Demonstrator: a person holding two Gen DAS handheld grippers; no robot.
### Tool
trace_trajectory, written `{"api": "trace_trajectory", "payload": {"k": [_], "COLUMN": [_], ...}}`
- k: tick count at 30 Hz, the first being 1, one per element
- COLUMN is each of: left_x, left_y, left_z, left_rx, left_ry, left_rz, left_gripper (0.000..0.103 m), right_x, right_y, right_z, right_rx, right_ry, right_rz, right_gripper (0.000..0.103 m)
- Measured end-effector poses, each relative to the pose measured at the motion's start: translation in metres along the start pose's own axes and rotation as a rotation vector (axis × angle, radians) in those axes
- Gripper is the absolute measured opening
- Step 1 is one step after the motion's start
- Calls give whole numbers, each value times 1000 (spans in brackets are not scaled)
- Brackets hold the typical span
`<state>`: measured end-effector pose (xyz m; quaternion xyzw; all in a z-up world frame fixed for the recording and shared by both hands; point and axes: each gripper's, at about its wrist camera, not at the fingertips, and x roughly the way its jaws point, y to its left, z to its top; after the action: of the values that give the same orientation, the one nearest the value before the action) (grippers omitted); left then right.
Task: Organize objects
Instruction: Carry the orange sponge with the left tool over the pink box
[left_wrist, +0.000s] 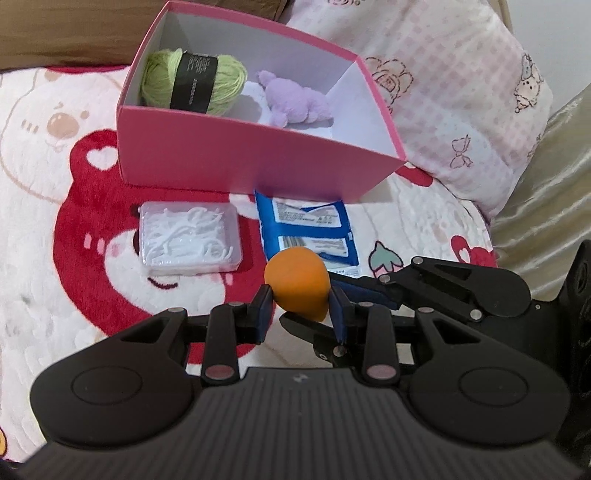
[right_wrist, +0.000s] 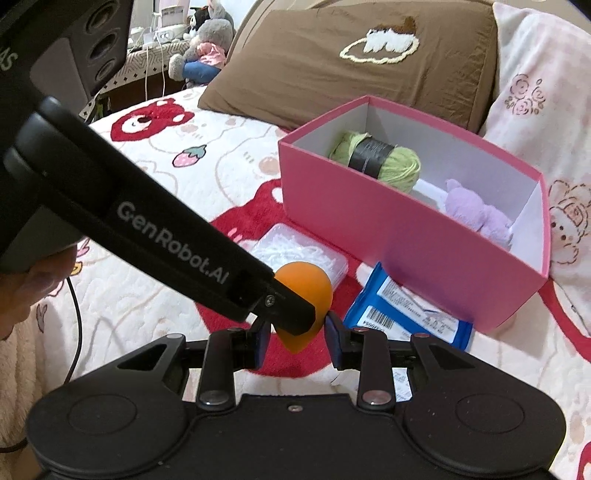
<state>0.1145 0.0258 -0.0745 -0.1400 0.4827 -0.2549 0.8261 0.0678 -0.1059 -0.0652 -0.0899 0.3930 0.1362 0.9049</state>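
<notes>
One orange teardrop sponge (left_wrist: 297, 282) is gripped by the left gripper (left_wrist: 301, 308); the right gripper's (right_wrist: 295, 338) jaws stand slightly open beside it. One pink cardboard box (left_wrist: 236, 162) holds one yarn ball (left_wrist: 192, 83) and one plush (left_wrist: 295, 101).

Both wrist cameras peer steeply down along their fingers, close over the bed, sharing the pink box (left_wrist: 258, 162) (right view angled from its left) (right_wrist: 406, 236)

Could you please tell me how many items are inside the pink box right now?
2: a green yarn ball at the left end, a purple plush toy toward the right. The pink box near wall may hide more.
</notes>
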Motion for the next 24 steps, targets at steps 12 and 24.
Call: {"api": "trace_trajectory", "payload": {"k": [12, 24], "left_x": [-10, -37], "left_y": [-10, -33], "left_z": [9, 49], "left_rx": [7, 33], "left_ry": [-18, -41], "left_rz": [-45, -29], "left_gripper": [31, 31], "right_x": [-20, -46], "right_y": [-9, -24], "right_z": [6, 37], "right_rx": [-20, -59], "right_ry": [-58, -129], "right_rz": [-22, -28], "right_gripper": [41, 41]}}
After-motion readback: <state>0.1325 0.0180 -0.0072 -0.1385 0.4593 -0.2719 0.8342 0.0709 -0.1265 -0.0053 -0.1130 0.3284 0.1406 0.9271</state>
